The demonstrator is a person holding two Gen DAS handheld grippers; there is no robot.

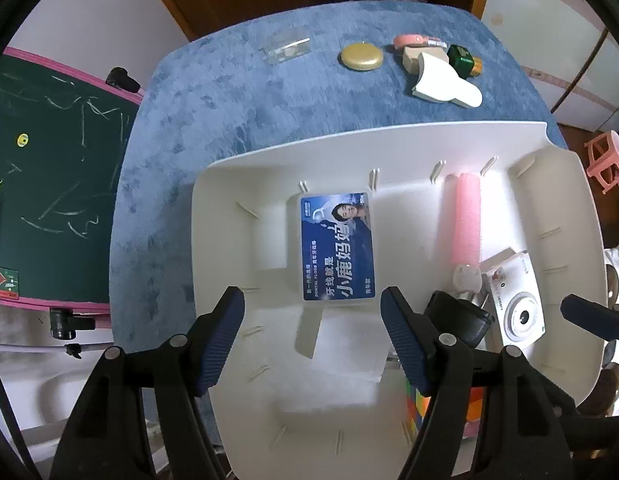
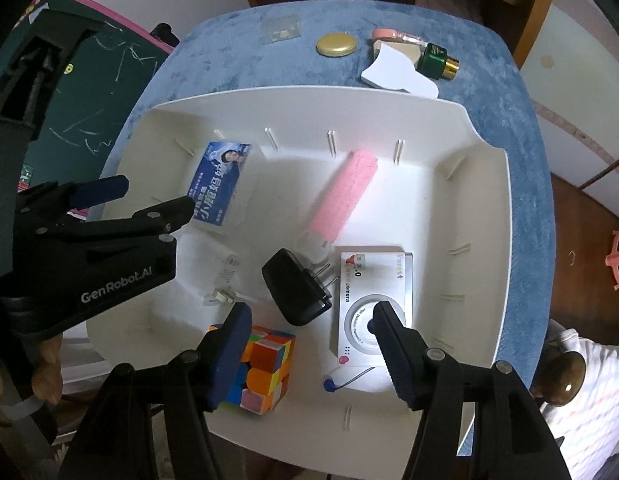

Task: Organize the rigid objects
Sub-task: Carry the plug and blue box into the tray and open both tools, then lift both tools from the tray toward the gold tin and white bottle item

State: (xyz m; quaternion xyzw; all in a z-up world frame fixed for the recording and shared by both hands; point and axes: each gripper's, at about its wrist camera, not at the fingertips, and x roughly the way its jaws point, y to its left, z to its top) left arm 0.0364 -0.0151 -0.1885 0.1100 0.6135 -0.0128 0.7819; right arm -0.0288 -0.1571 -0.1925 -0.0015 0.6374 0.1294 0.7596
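Six items we count in the bin (image 2: 489, 216); perhaps five wait at twelve o'clock, gold lid (image 2: 336, 45) included. Left gripper (image 1: 311, 344) and right gripper (image 2: 309, 354): both half-open, empty.

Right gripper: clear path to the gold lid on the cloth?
Probably yes. The gold lid lies alone on the blue cloth beyond the white bin, nothing over it. The right gripper hangs open and empty over the bin and must cross its far wall.
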